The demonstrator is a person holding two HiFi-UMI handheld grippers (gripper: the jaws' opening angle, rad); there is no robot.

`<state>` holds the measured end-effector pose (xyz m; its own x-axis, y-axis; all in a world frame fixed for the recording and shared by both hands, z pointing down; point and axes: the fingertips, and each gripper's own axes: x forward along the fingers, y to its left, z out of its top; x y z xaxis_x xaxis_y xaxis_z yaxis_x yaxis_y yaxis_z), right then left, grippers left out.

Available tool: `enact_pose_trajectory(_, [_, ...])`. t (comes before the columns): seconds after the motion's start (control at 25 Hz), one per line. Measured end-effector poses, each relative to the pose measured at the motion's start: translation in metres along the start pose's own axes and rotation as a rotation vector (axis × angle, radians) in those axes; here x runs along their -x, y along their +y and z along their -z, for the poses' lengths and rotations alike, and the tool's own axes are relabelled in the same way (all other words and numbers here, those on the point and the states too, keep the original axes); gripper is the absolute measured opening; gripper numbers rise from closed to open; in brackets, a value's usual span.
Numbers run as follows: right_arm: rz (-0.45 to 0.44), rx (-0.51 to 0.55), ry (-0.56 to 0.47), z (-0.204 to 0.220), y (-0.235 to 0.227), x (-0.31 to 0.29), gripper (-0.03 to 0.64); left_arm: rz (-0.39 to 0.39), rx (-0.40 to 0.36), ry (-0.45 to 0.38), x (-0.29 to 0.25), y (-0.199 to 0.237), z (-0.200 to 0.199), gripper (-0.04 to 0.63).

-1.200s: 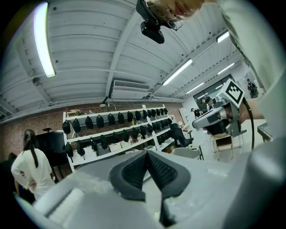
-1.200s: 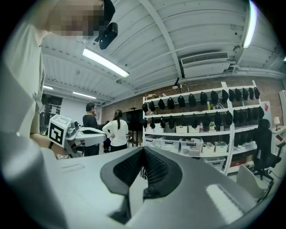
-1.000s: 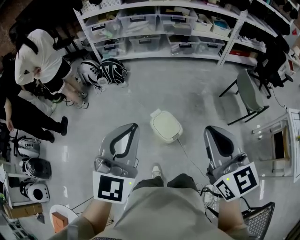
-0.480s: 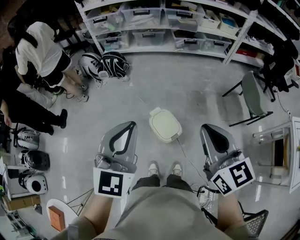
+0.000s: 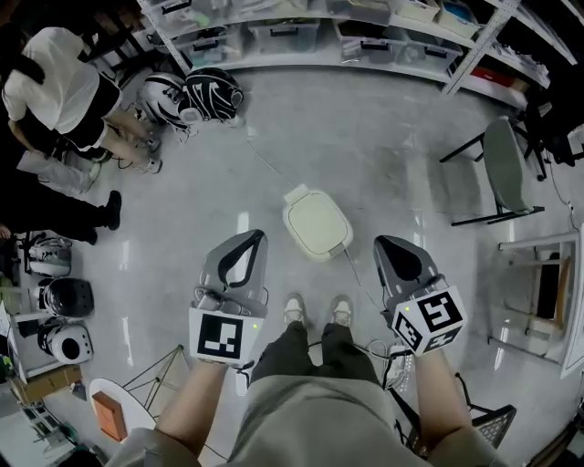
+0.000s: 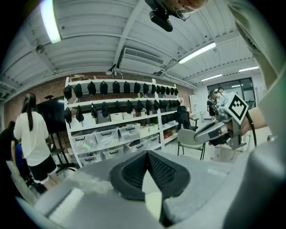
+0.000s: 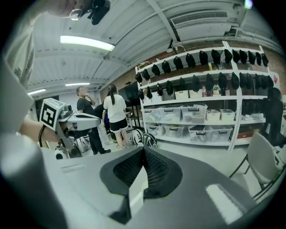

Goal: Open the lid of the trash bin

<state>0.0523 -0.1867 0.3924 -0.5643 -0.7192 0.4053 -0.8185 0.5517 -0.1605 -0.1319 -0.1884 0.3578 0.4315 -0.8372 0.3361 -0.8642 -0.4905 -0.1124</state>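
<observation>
**Q:** What has changed in the last second?

**A:** In the head view the bin (image 5: 317, 223) has slid from above centre down to the middle of the frame, and the shelves (image 5: 365, 27) have run up to the top edge. Your shoes (image 5: 315, 310) now show just below the bin. Reading: you have stepped up to it. The lid lies flat and shut, so the opening itself is not begun, only the approach.

**Q:** State of the tongs?

**A:** The left gripper (image 5: 246, 239) has its jaws together at the tips, with nothing between them. The right gripper (image 5: 388, 244) is the same, closed and empty. You hold one each side of the bin, lower left and lower right of it, both off the lid.

**Q:** What does one view give that another lacks?

**A:** Only the head view shows the bin. It stands on the floor at centre frame, well apart from the chair (image 5: 506, 169) at the right. Both gripper views look out level at the shelves and miss the bin altogether. They do give the pad faces meeting, which the head view shows poorly, and each catches the other gripper at its edge.

**Q:** Next?

**A:** Judgement: you need to tip both grippers down before either camera picks up the lid.
</observation>
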Motion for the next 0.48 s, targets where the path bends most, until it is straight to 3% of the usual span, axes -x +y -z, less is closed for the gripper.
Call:
enact_pose_trajectory(0.32, [-0.004, -0.121, 0.134, 0.114, -0.04, -0.066, 0.003, 0.047, 0.008, 0.146, -0.061, -0.012, 0.109, 0.003])
enact_pose_trajectory(0.48, [-0.002, -0.125, 0.197, 0.176, -0.051, -0.095, 0.003, 0.065, 0.032, 0.213, -0.085, -0.017, 0.174, 0.003])
